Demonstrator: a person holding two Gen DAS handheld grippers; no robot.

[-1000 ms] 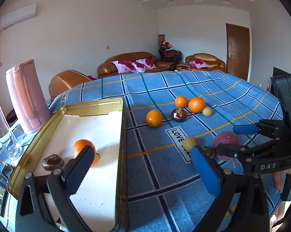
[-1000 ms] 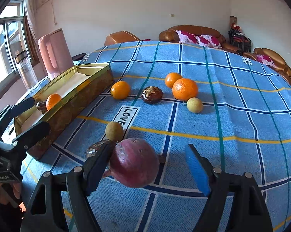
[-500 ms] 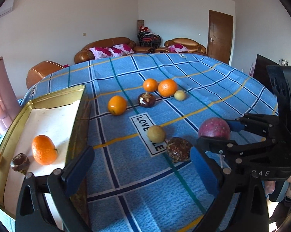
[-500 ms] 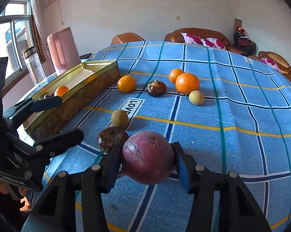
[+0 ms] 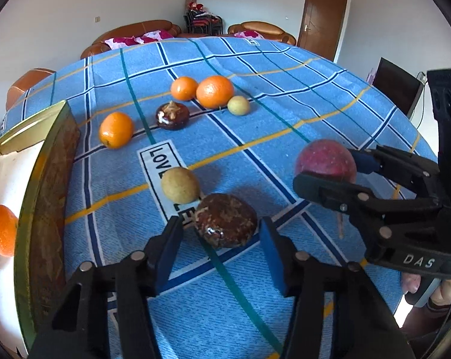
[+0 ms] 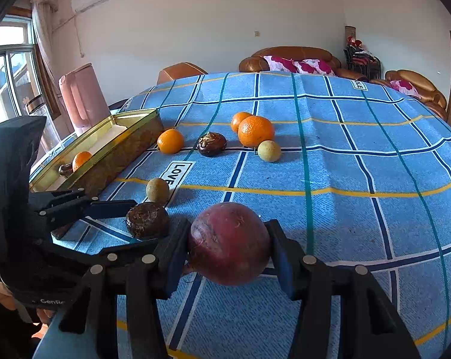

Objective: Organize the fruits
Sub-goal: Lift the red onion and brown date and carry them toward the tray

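A rough brown fruit (image 5: 225,220) lies on the blue checked cloth, between the fingertips of my left gripper (image 5: 219,248). The jaws are closing, and a small gap still shows beside the left pad. My right gripper (image 6: 228,245) is shut on a round red fruit (image 6: 229,243) and holds it just above the cloth; in the left wrist view this red fruit (image 5: 325,161) is at the right. A yellow-green fruit (image 5: 180,184) sits just beyond the brown one. Further back lie three oranges (image 5: 116,130), a second brown fruit (image 5: 173,115) and another yellow-green fruit (image 5: 238,105).
A gold tin tray (image 5: 48,161) stands at the left, with an orange (image 5: 1,230) and a dark fruit inside. A pink kettle (image 6: 81,98) and a glass bottle (image 6: 42,119) stand behind it. The table's near edge is below both grippers. Sofas line the far wall.
My left gripper swung right from over the tray, dropped to the brown fruit and narrowed its jaws around it. My right gripper closed on the red fruit.
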